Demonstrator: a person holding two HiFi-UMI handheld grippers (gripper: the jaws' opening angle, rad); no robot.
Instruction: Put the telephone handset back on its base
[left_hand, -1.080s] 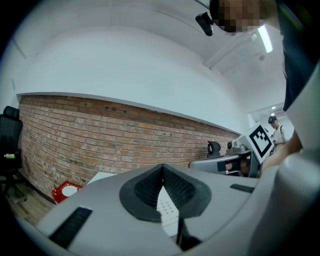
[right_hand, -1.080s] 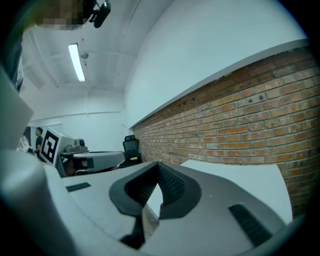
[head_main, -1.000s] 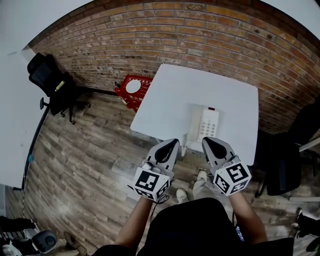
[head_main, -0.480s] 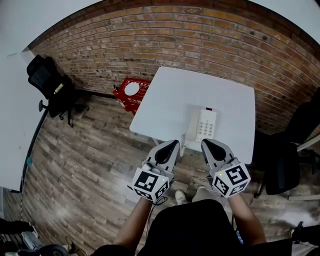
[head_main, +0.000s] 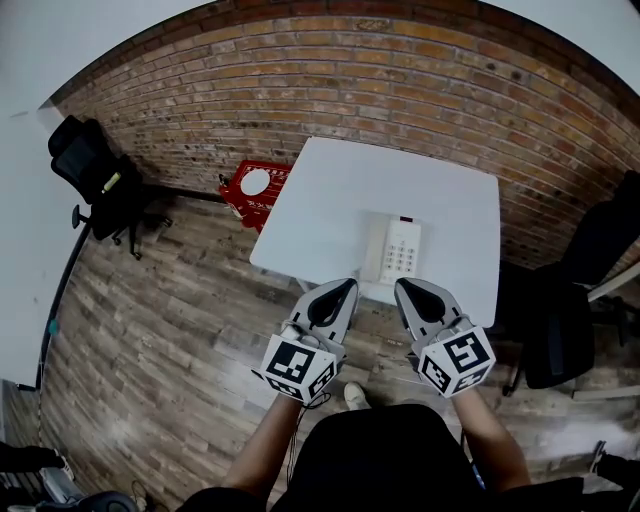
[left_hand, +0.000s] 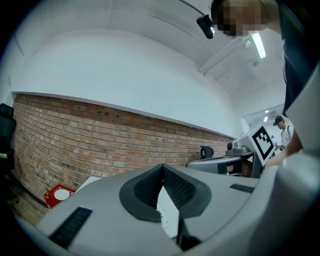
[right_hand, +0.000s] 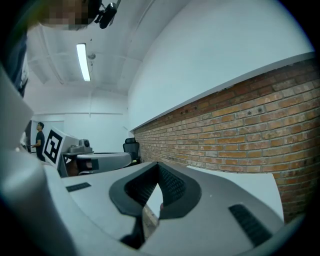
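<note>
We hold the left hand-held gripper (head_main: 347, 285) and the right hand-held gripper (head_main: 402, 285) side by side, just in front of the base (head_main: 405, 250). Neither one touches it. Both are shut tight, tips together, with nothing in them. The handset (head_main: 372, 250) lies on the left part of the base. The base sits on a white worktop (head_main: 340, 190), near the edge closest to us. Behind the base is a brick wall (head_main: 300, 80). To the left of the base, down on the floor (head_main: 170, 300), is a red thing (head_main: 255, 185). To the right of the base is a black chair (head_main: 570, 300).
</note>
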